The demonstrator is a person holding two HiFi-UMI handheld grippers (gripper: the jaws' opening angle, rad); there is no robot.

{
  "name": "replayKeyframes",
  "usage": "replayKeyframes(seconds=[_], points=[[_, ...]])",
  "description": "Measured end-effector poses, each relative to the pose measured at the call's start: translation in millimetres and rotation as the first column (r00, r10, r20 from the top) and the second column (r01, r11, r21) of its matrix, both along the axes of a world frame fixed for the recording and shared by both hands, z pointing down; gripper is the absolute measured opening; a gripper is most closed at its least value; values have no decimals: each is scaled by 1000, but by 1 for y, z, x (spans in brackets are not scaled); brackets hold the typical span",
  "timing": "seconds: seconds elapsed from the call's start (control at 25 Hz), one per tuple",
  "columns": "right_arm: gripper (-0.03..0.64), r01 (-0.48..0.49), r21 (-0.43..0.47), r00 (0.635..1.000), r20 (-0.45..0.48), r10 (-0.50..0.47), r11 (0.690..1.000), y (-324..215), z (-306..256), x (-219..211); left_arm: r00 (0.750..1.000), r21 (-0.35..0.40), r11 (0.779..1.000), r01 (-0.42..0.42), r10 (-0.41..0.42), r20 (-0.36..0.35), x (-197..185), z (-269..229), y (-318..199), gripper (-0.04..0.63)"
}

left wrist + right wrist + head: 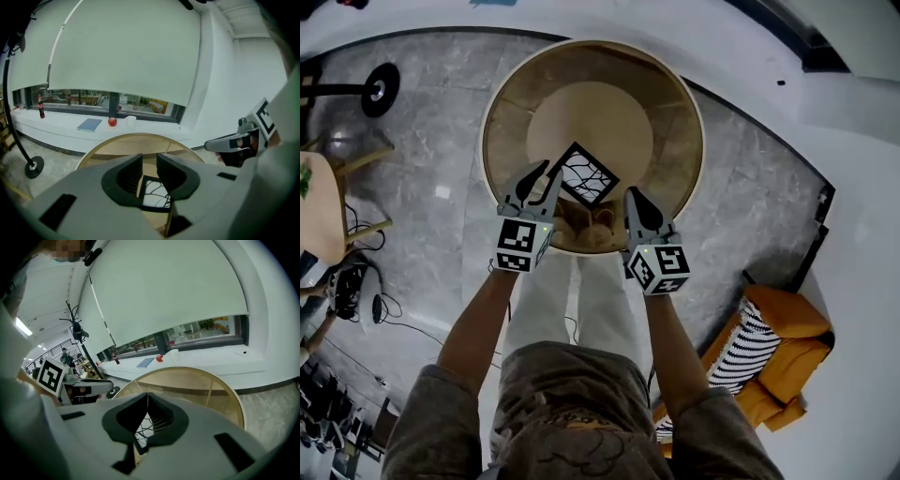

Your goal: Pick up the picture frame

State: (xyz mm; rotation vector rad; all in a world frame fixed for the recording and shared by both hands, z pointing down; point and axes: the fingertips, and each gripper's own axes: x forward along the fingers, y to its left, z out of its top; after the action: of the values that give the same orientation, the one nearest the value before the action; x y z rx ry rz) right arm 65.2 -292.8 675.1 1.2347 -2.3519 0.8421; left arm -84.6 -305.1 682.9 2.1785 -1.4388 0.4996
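**Frame not yet gripped: a nudge from one side could push or tip it**

Head view: the frame (587,175) sits corner-on between the table's (675,112) middle and its near edge. The left fingers (525,187) are just beside its left corner and the right fingers (642,211) are near its right corner. If either tip catches a corner first, I judge the frame could skid across the smooth wood or turn out of line.
Left gripper view: the left fingers (126,176) stand well apart with nothing between them. The frame (157,197) shows through the gap, past the tips, so closing now would likely miss it.
Right gripper view: the right fingers (164,416) are pressed together and empty. The frame (140,432) lies just beyond and below them, so they can only push it.
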Motion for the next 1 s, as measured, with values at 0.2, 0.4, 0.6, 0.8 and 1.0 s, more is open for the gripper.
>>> replayKeyframes(seconds=[0.2, 0.4, 0.6, 0.8, 1.0], points=[[18, -33, -53, 999, -12, 32, 998, 7, 44, 6, 1000, -46, 999, -8, 9, 8, 0, 45, 6, 104], [18, -46, -72, 998, -37, 44, 996, 5, 74, 8, 1000, -55, 998, -10, 12, 24, 1, 75, 3, 104], [109, -55, -110, 998, -40, 51, 992, 12, 92, 3, 999, -72, 997, -27, 29, 33, 6, 91, 1, 106], [193, -52, -166, 997, -65, 42, 985, 25, 115, -3, 998, -92, 994, -52, 56, 39, 12, 105, 5, 123], [207, -101, -225, 992, -96, 81, 969, 36, 141, -2, 996, -122, 991, -57, 64, 56, 12, 122, 9, 129]])
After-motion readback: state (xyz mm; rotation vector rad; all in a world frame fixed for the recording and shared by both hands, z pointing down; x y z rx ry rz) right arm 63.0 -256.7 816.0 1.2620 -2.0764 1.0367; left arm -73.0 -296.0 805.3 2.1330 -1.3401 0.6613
